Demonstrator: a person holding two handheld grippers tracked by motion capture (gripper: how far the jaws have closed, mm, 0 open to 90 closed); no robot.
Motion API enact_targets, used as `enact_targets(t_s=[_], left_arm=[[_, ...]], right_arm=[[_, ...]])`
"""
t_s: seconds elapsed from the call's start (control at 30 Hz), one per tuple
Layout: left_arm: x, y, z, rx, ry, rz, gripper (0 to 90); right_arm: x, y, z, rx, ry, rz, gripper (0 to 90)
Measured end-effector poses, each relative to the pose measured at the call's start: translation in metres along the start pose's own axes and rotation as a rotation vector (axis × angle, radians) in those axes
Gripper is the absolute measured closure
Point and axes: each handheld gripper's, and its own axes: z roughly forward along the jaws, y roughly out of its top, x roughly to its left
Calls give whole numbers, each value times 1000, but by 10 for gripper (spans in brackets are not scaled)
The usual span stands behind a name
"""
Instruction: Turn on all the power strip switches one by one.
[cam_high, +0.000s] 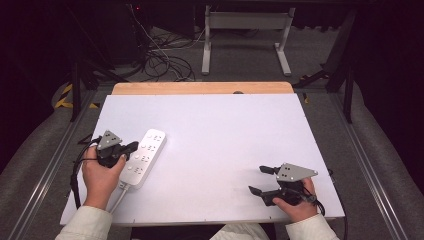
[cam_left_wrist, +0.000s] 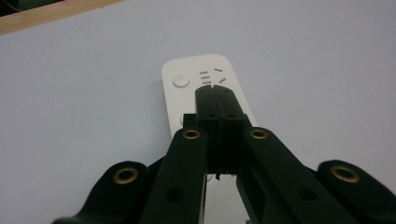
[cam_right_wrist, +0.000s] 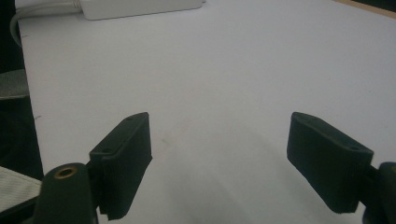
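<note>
The white power strip (cam_high: 144, 157) was seen at about nine o'clock on the table (cam_high: 225, 130), its cable end nearest the person. The left gripper (cam_left_wrist: 215, 88) was held closed over it, gripping nothing. The right gripper (cam_right_wrist: 219, 158) was held open (well apart, at five o'clock). The strip was judged rigid, light and smooth-sided, best taken across its narrow width.

Overall light: bright and even on the white bench (cam_high: 225, 150); surroundings beyond it dark.
Source: overhead, judging by short soft shadows.
Shadows: faint grey patch under the right claw (cam_right_wrist: 219, 163) in the right gripper view.
Glare: none on the bench.
Focus: high view slightly soft; near claw arms blurred in both gripper views.
Far floor: dim.
</note>
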Motion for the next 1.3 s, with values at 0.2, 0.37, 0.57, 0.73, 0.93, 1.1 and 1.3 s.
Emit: enact_targets(t_s=[0.2, 0.37, 0.57, 0.73, 0.93, 1.1, 1.3], left_arm=[[5, 10, 16, 36, 13, 17, 900], [12, 8, 32, 69, 1, 8, 900], [13, 6, 41, 85, -8, -6, 900], [12, 4, 47, 111, -4, 7, 900], [11, 3, 48, 114, 5, 9, 900], [10, 2, 49, 112, -1, 19, 900], [9, 3, 50, 116, 5, 29, 900]], right_arm=[[0, 0, 0, 2, -4, 2, 225], [-1, -1, 0, 4, -1, 0, 224], [-1, -1, 0, 2, -1, 1, 224], [-1, -1, 0, 3, 1, 1, 223], [-1, -1, 0, 3, 1, 0, 222], [0, -1, 0, 4, 2, -2, 222], [0, -1, 0, 4, 3, -4, 222]])
